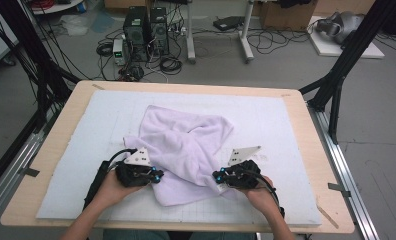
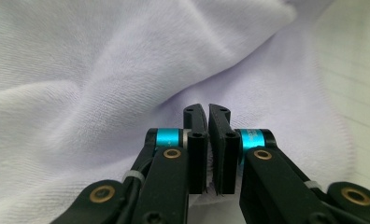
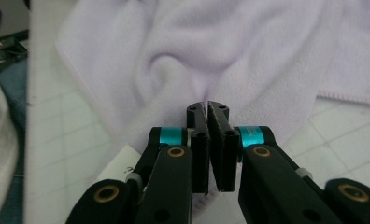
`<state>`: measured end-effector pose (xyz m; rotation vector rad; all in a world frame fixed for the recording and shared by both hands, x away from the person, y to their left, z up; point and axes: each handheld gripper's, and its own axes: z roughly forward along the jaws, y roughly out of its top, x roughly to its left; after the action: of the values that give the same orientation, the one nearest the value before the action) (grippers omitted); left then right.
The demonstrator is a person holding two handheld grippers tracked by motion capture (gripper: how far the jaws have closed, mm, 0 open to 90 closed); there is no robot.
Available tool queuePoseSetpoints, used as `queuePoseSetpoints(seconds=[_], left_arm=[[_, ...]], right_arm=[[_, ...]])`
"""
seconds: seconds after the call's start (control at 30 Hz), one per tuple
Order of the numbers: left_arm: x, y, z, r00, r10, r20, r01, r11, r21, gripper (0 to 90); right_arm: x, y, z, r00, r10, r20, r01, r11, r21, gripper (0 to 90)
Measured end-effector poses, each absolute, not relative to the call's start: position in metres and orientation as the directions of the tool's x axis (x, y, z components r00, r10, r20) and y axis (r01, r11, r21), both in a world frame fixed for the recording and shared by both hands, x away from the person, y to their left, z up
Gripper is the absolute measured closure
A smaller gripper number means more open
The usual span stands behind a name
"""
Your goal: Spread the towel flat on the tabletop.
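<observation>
A pale lilac towel (image 1: 186,145) lies crumpled on the white mat (image 1: 276,120) in the middle of the table. My left gripper (image 1: 156,176) is at the towel's near left edge, and its jaws are shut on a fold of the cloth. In the left gripper view the towel (image 2: 103,70) bunches up right against the left gripper (image 2: 207,109). My right gripper (image 1: 217,176) is at the near right edge. In the right gripper view the right gripper (image 3: 206,107) is shut on the towel (image 3: 220,46), with a white label (image 3: 122,165) beside the jaws.
The mat has a faint grid and lies on a wooden table (image 1: 56,145). Black frame posts (image 1: 336,85) stand at the table's back corners. Computer towers (image 1: 146,30) and cables sit on the floor behind.
</observation>
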<state>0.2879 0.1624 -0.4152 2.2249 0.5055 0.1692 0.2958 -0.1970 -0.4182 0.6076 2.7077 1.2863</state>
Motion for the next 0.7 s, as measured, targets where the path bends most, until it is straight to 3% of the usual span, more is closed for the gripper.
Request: queuePoseSetpoints(seconds=[0.27, 0.4, 0.5, 0.7], left_arm=[[0.244, 0.189, -0.389, 0.922, 0.376, -0.088, 0.296, -0.543, 0.786, 85.8], [0.233, 0.198, -0.376, 0.945, 0.300, -0.132, 0.279, -0.526, 0.804, 83.1], [0.244, 0.203, -0.376, 0.935, 0.340, -0.103, 0.277, -0.515, 0.811, 66.0], [0.276, 0.204, -0.400, 0.886, 0.457, -0.080, 0.336, -0.511, 0.791, 58.8]], right_arm=[[0.263, -0.197, -0.394, -0.951, 0.296, 0.085, 0.248, 0.571, 0.783, 87.8], [0.243, -0.196, -0.378, -0.968, 0.233, 0.093, 0.211, 0.556, 0.804, 87.4], [0.246, -0.196, -0.371, -0.966, 0.249, 0.069, 0.199, 0.545, 0.815, 84.0], [0.285, -0.189, -0.389, -0.942, 0.328, 0.071, 0.256, 0.566, 0.784, 72.1]])
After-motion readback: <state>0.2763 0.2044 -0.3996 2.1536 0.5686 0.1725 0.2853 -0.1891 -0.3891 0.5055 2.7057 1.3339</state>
